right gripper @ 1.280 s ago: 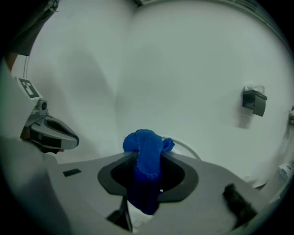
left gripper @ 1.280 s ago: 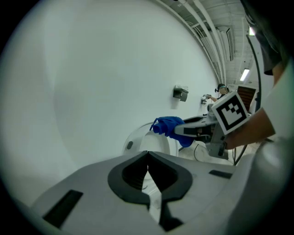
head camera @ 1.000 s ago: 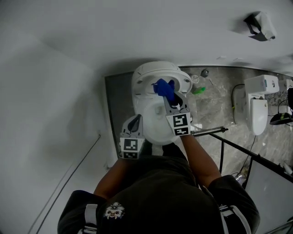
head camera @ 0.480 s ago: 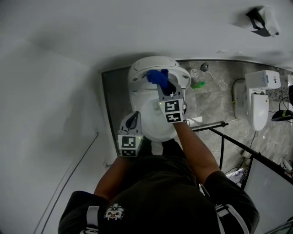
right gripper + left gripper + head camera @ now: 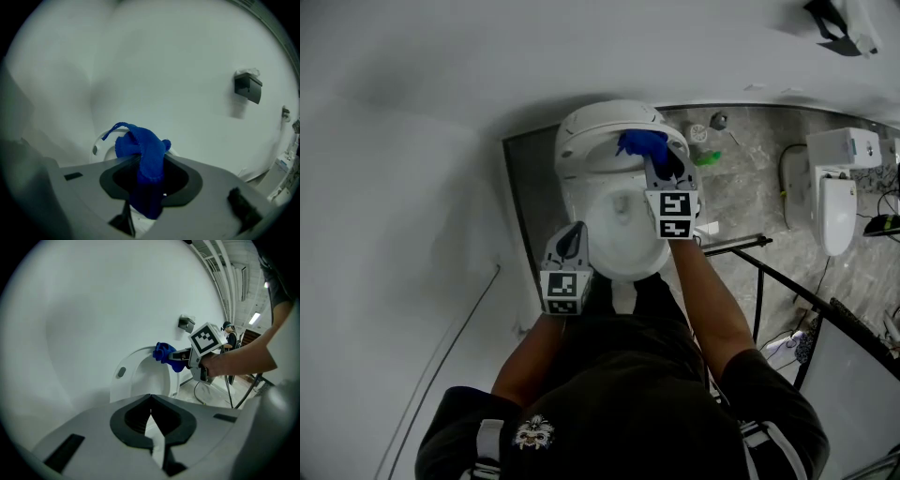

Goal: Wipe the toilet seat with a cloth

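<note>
The white toilet [image 5: 609, 220] stands against the wall with its lid [image 5: 136, 373] raised. My right gripper [image 5: 660, 163] is shut on a bunched blue cloth [image 5: 642, 142], held at the back right of the seat [image 5: 670, 150], close under the lid. In the right gripper view the cloth [image 5: 143, 152] fills the gap between the jaws and drapes over them. My left gripper [image 5: 574, 242] hangs shut and empty over the near left edge of the bowl; its jaws [image 5: 151, 399] meet at the tips. The left gripper view also shows the right gripper [image 5: 185, 355] with the cloth [image 5: 165, 355].
A black paper holder [image 5: 247, 87] is fixed to the wall on the right. A second white fixture [image 5: 832, 202] stands on the marble floor [image 5: 741, 197] at the right. A black rail [image 5: 741, 246] runs near my right arm, and a green item [image 5: 707, 159] lies beside the toilet.
My right gripper has carried the blue cloth toward the back of the seat and then rightward along it. The left gripper has sunk a little beside the bowl.
</note>
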`<state>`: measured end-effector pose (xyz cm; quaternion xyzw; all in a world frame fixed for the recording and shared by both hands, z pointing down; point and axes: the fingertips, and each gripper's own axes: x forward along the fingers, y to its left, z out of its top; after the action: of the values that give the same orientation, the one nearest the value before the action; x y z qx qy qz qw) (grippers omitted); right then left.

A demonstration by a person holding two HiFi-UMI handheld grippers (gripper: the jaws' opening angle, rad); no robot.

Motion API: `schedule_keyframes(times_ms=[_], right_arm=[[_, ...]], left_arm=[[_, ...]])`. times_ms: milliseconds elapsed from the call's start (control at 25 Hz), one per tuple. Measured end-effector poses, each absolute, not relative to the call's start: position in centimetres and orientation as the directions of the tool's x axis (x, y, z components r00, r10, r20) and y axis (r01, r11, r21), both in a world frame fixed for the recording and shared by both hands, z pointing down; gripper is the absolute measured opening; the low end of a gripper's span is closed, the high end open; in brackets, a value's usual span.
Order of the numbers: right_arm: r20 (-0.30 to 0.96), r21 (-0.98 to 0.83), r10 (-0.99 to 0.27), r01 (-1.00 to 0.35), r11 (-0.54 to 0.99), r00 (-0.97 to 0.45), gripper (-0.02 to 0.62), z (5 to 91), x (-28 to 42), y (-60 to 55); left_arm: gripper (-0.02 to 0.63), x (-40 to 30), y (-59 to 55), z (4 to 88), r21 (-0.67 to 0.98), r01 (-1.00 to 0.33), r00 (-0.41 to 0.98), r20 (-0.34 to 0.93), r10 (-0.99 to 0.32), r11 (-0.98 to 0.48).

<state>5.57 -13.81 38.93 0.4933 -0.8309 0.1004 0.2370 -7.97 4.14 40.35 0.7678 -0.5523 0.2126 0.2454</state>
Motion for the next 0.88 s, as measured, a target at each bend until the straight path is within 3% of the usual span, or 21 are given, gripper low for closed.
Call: schedule_keyframes(times_ms=[400,880], right_arm=[[0.513,0.097,-0.793,-0.895,0.435,-0.329,0.123,42.1,10.0,-14.5],[0.587,0.123,-0.758,-0.893,0.432,-0.286,0.123,47.9,13.5,-13.6]], left_arm=[[0.009,-5.0,0.7,41.0,0.157,-0.941,0.334,0.571,-0.75,-0.299],[0.009,-2.6,2.7,46.1,0.189,-0.941,0.334,0.642,-0.69,-0.28]])
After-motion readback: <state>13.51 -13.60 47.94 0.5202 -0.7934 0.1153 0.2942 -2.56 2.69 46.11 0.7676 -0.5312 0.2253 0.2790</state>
